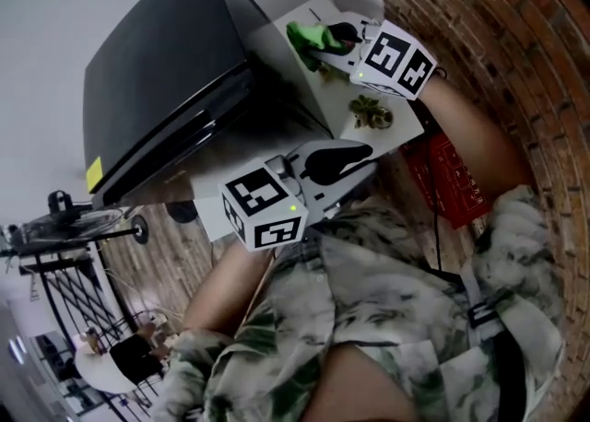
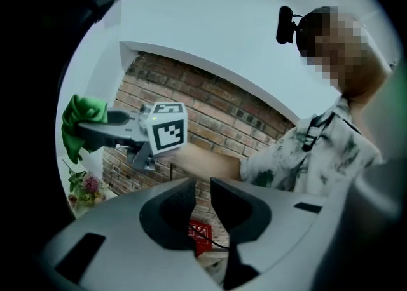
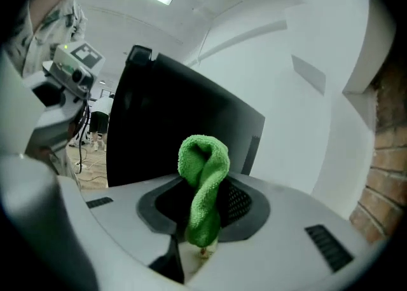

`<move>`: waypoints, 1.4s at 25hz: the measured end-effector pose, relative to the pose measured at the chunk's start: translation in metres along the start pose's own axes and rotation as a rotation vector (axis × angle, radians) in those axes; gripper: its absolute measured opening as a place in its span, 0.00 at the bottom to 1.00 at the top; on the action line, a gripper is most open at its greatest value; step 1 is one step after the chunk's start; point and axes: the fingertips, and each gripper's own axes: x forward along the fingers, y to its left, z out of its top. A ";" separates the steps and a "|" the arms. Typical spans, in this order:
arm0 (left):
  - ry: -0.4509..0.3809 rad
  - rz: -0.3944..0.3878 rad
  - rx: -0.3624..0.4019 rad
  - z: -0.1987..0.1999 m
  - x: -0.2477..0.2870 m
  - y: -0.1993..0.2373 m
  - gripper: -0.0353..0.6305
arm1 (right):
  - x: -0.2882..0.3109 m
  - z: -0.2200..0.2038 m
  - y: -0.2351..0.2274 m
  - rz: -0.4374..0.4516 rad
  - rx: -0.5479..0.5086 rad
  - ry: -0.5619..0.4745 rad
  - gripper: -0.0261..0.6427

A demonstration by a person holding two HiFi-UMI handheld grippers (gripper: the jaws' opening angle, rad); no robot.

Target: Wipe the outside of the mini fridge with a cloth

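green cloth (image 3: 202, 162), just one, is clamped in the right tool (image 3: 202, 210). one black mini fridge (image 3: 172, 124) stands beyond its tips. the left tool (image 2: 202, 202) is slightly parted and empty. the fridge's yellow sticker (image 1: 94, 172) is unreadable.

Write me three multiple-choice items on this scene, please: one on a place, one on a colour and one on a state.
1. Where does the small plant stand relative to the mini fridge?
A on top of it
B on the white surface beside it
C underneath it

2. What colour is the cloth?
A green
B red
C white

3. How is the left gripper?
A shut on the cloth
B open and empty
C shut on the plant

Answers:
1 B: the head view shows the plant on the white surface, to the right of the fridge.
2 A: the cloth pinched in the right gripper is bright green.
3 B: its own view shows the jaws apart with nothing between them.
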 end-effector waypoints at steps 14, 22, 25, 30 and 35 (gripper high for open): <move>0.009 -0.013 0.001 -0.006 0.004 -0.007 0.17 | -0.012 0.078 0.039 0.090 -0.148 -0.104 0.21; 0.010 -0.003 -0.009 -0.009 0.002 -0.006 0.17 | 0.001 0.031 0.058 0.117 -0.121 -0.032 0.21; 0.015 -0.005 -0.011 -0.011 0.003 -0.007 0.17 | 0.006 0.009 0.066 0.127 -0.099 -0.004 0.21; 0.020 -0.009 -0.011 -0.013 0.004 -0.008 0.17 | 0.016 -0.029 0.077 0.137 -0.077 0.041 0.21; 0.017 -0.006 -0.017 -0.014 0.002 -0.009 0.17 | 0.026 -0.065 0.090 0.155 -0.063 0.089 0.21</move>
